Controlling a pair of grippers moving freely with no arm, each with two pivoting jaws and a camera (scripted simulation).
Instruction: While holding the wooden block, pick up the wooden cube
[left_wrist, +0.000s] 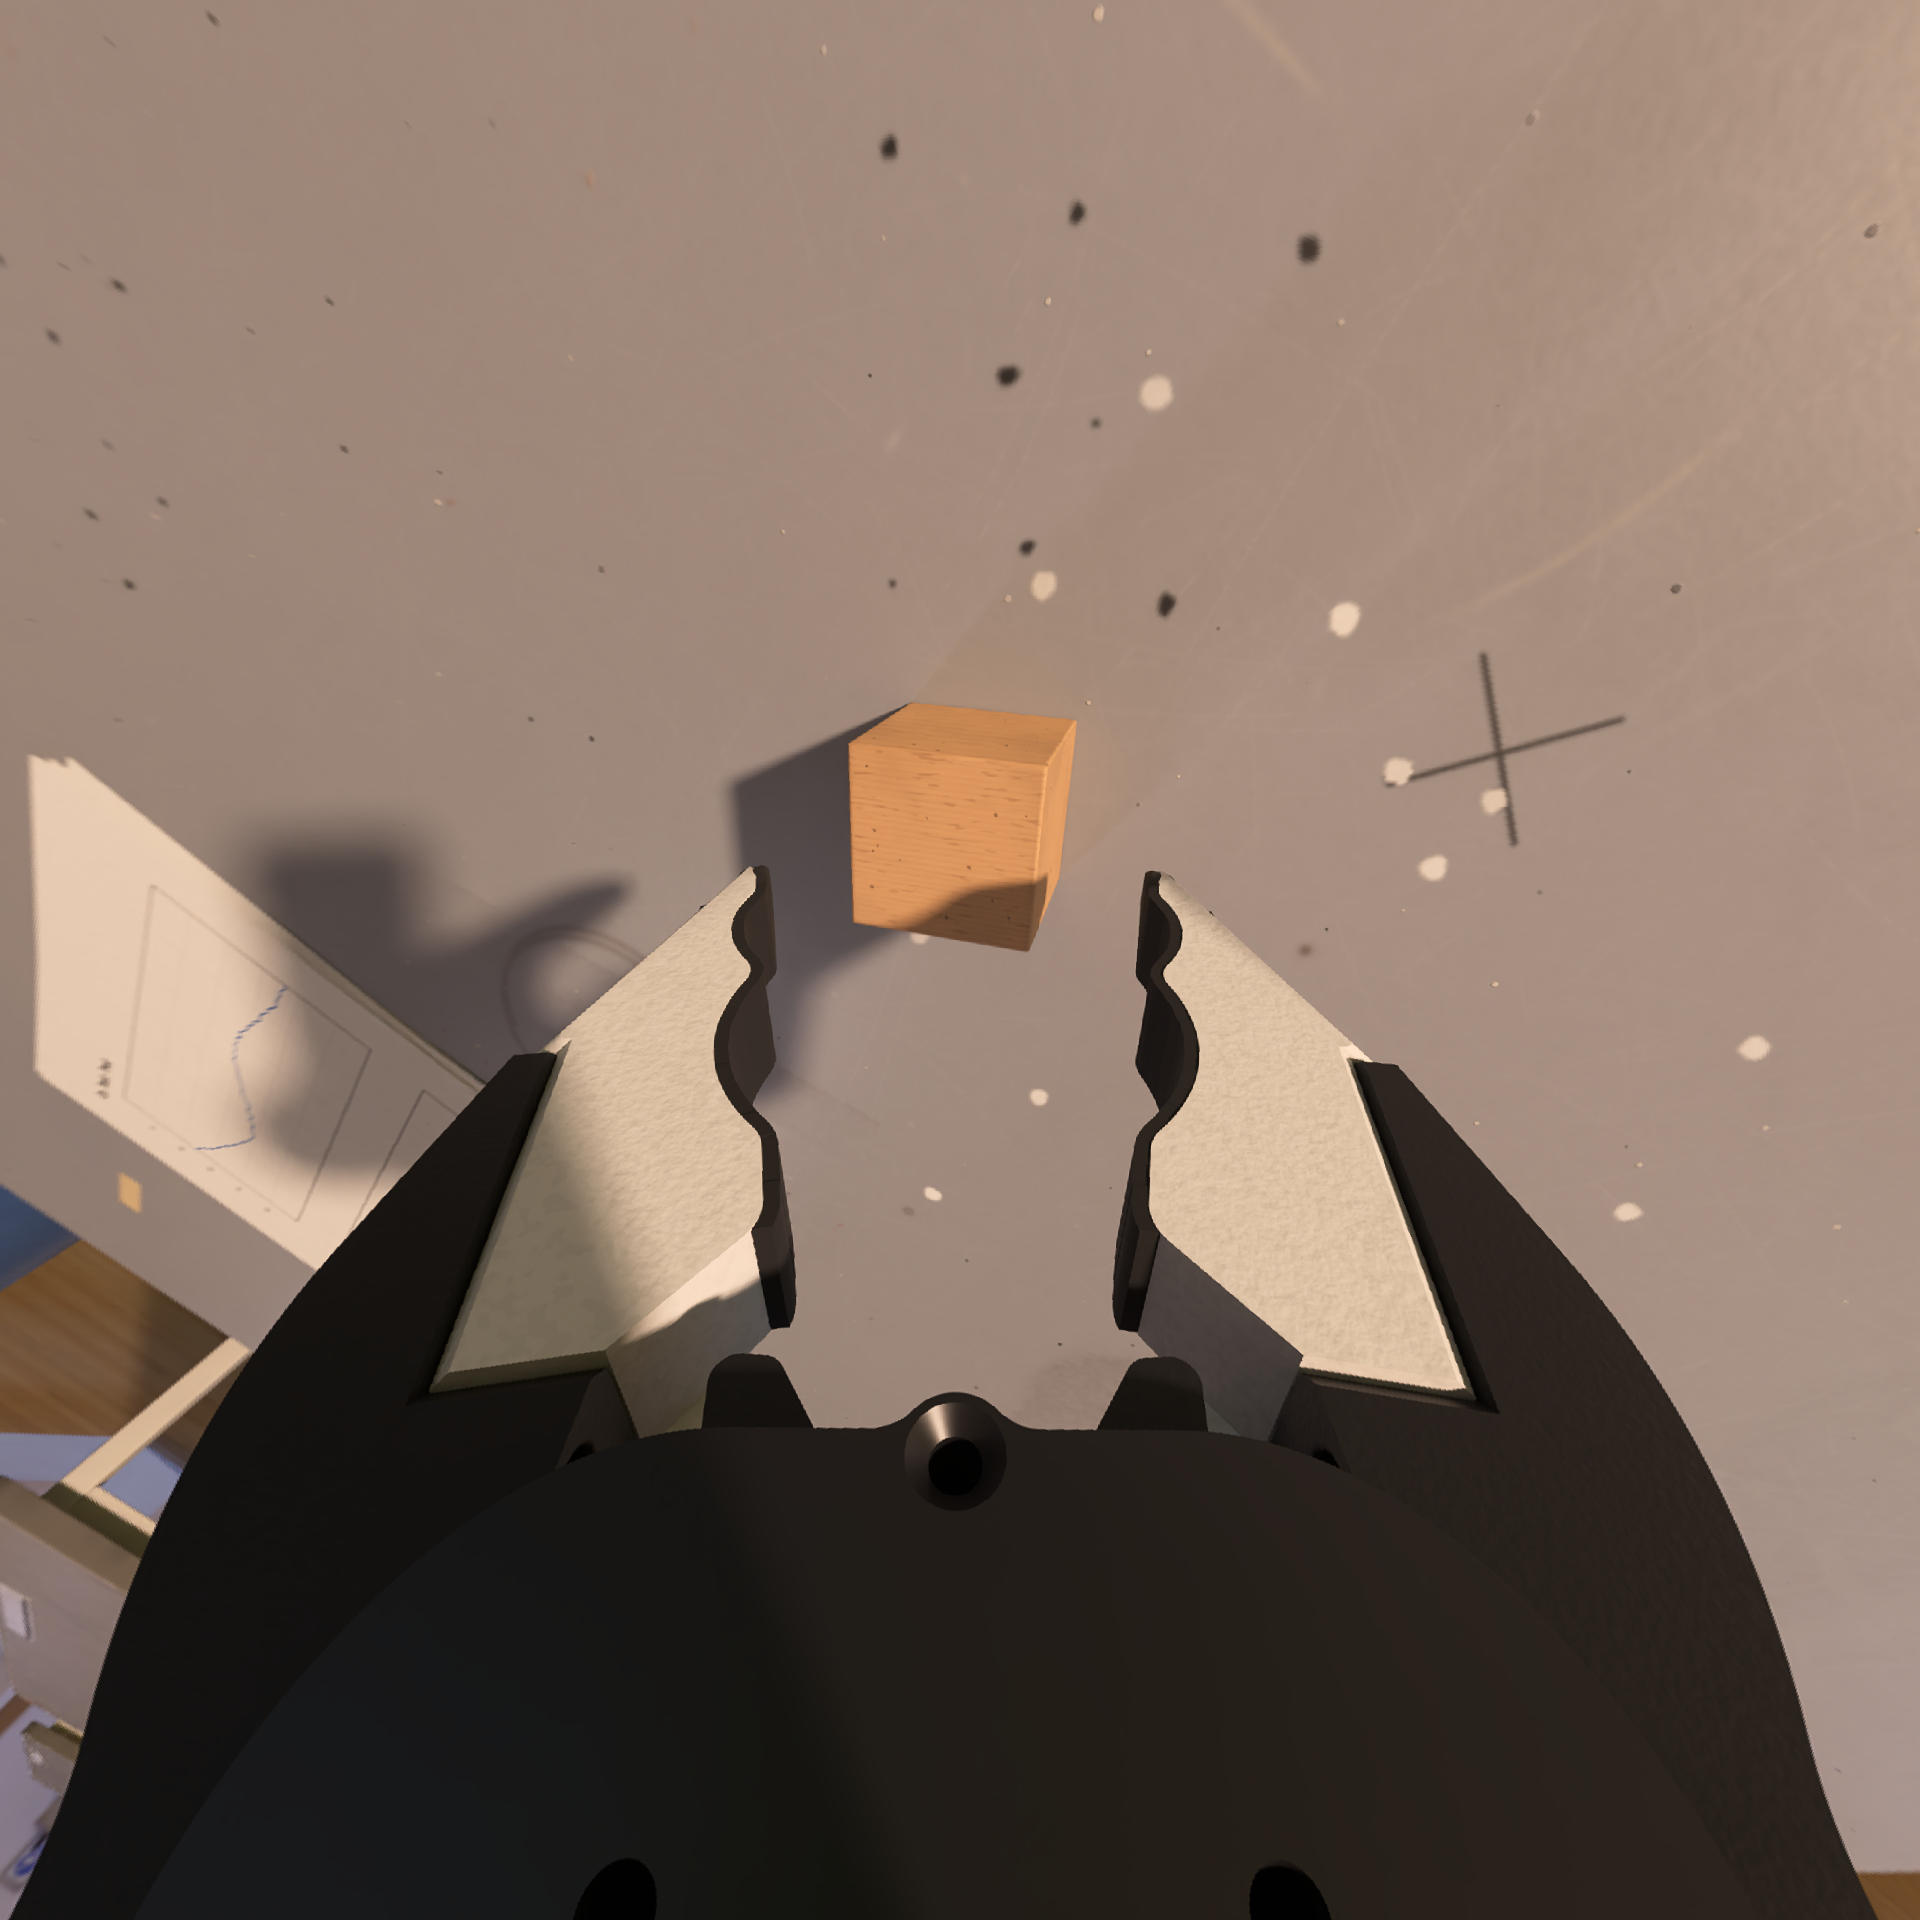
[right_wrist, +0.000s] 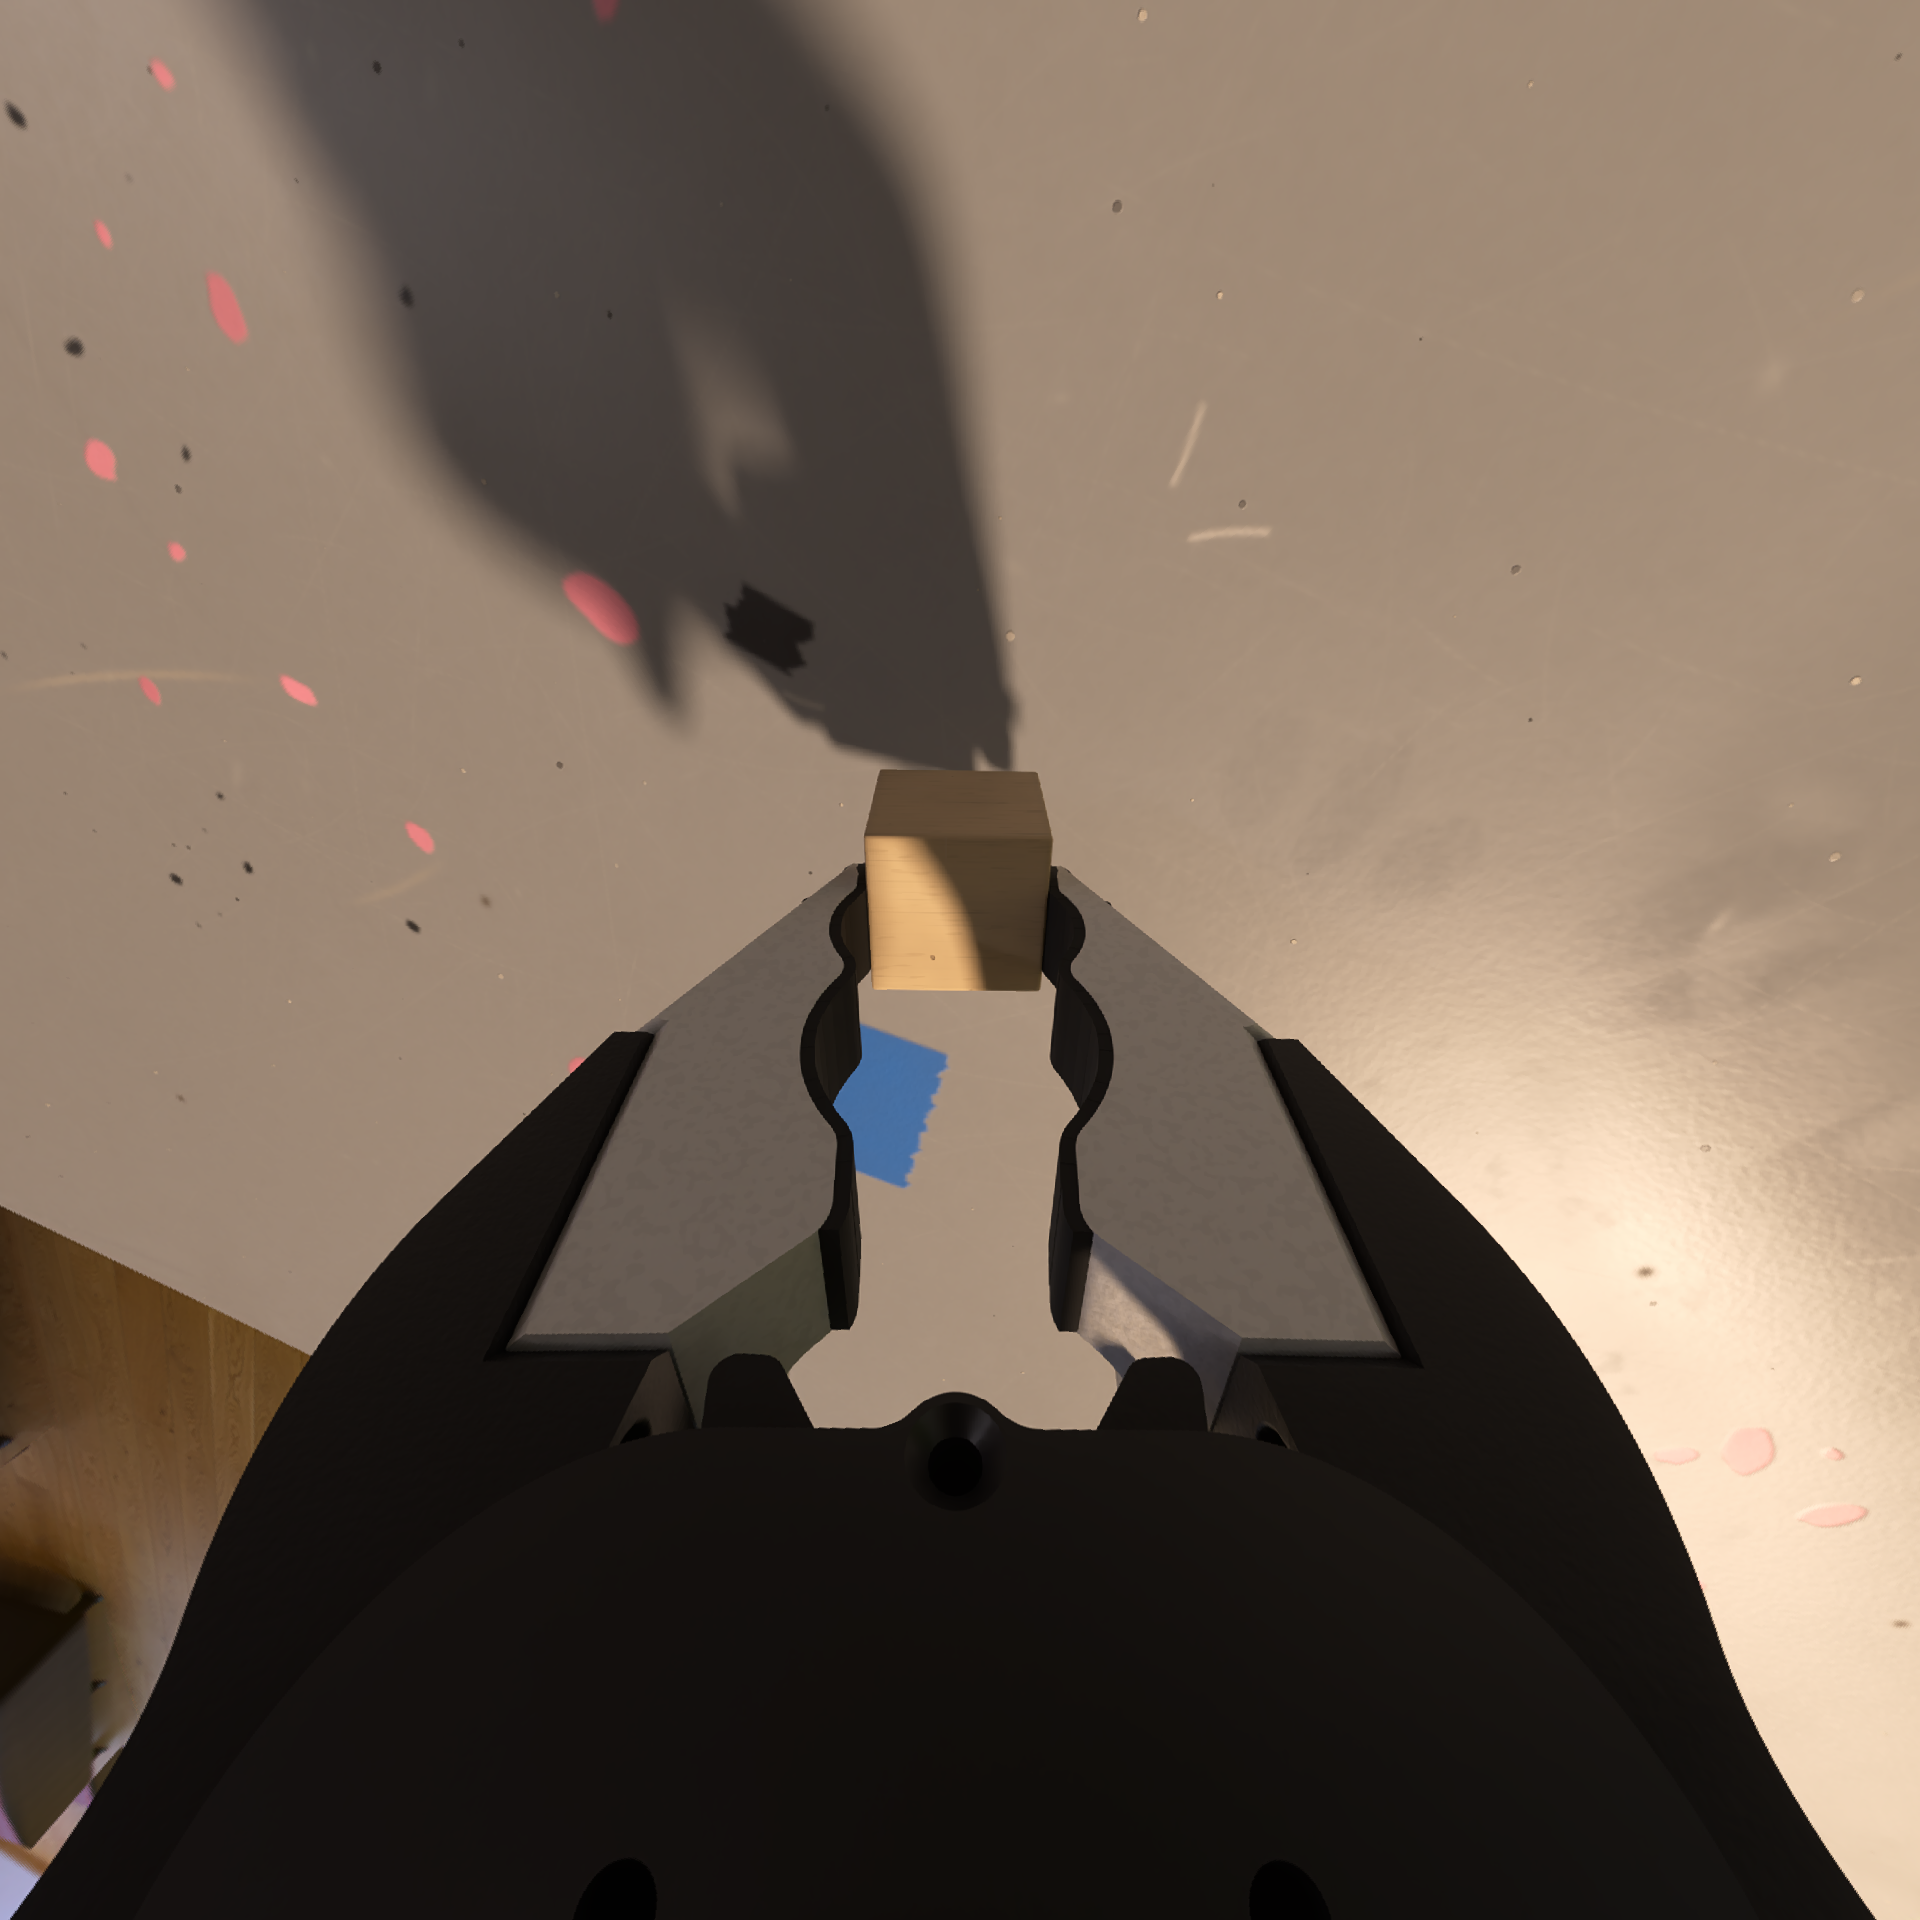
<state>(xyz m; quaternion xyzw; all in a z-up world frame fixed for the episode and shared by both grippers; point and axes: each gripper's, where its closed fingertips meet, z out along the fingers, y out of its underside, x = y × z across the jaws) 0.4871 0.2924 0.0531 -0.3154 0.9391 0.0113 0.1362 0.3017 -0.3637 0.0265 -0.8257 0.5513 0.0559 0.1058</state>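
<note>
The left tool hangs above the table with its two fingers spread wide and nothing between them. The wooden cube, orange-toned, sits flat on the grey speckled surface just beyond the fingertips and in line with the gap, touching neither finger. Toward the table's left edge lies a sheet of paper with a printed graph, and a dark cross mark is drawn on the surface to the cube's right.

The right tool pinches the wooden block, a paler piece, between its fingertips, raised above the table. A blue patch shows on the surface under the fingers, with pink spots scattered around.
</note>
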